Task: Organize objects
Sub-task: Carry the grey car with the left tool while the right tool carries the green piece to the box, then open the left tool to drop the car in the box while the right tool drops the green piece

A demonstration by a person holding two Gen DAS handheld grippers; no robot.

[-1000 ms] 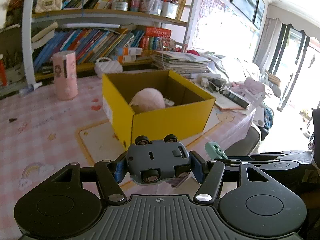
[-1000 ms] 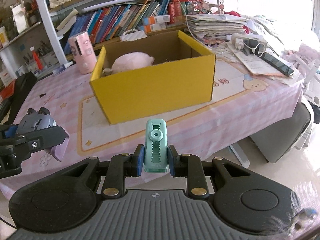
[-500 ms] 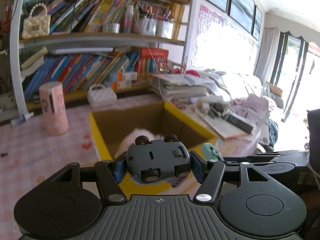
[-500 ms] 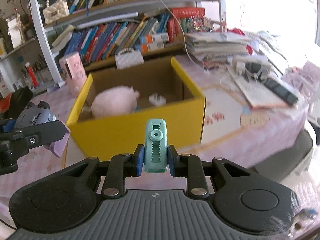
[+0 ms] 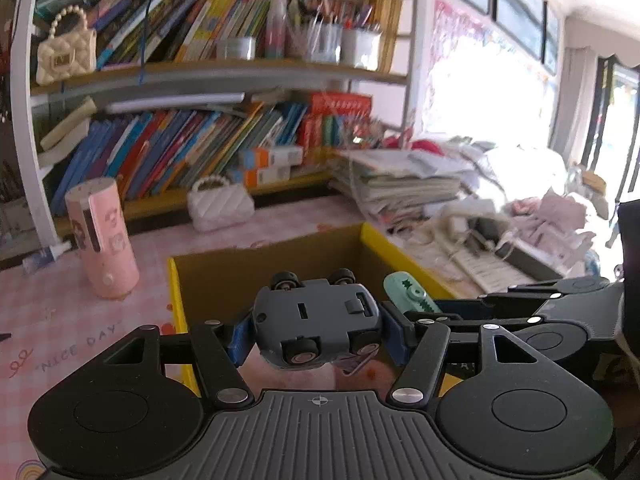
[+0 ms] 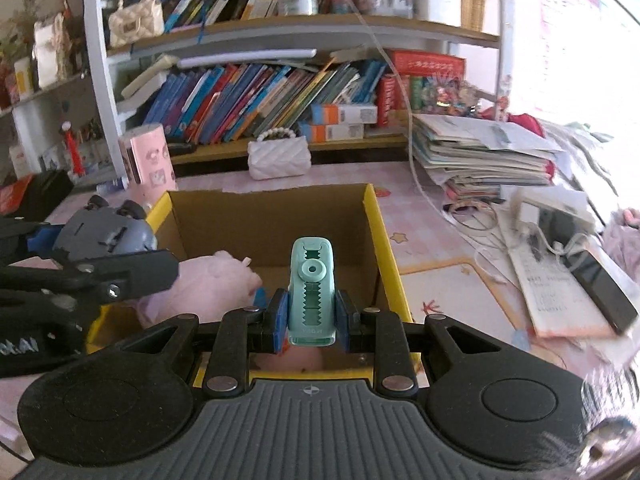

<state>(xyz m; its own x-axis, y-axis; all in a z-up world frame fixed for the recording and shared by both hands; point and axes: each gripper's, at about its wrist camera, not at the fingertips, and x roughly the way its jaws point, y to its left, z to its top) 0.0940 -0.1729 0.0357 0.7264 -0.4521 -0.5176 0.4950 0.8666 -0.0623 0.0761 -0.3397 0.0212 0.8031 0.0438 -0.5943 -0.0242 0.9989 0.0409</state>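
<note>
Both wrist cameras look forward, close above the yellow box [image 5: 404, 252] [image 6: 384, 248], sharing it and the bookshelf [image 5: 240, 76] [image 6: 300, 28].

Pink cylinder [image 5: 102, 240] & white purse [image 5: 219, 206] nr bookshelf [image 5: 200, 76].

Right gripper [image 6: 312, 312] clamps a teal clip [image 6: 311, 292] above the yellow box [image 6: 386, 248]. Pink plush [image 6: 208, 288] lies inside the box, left part. Left gripper [image 6: 86, 246] at left edge grips a grey toy car [image 6: 106, 232] over the box's left wall.
</note>
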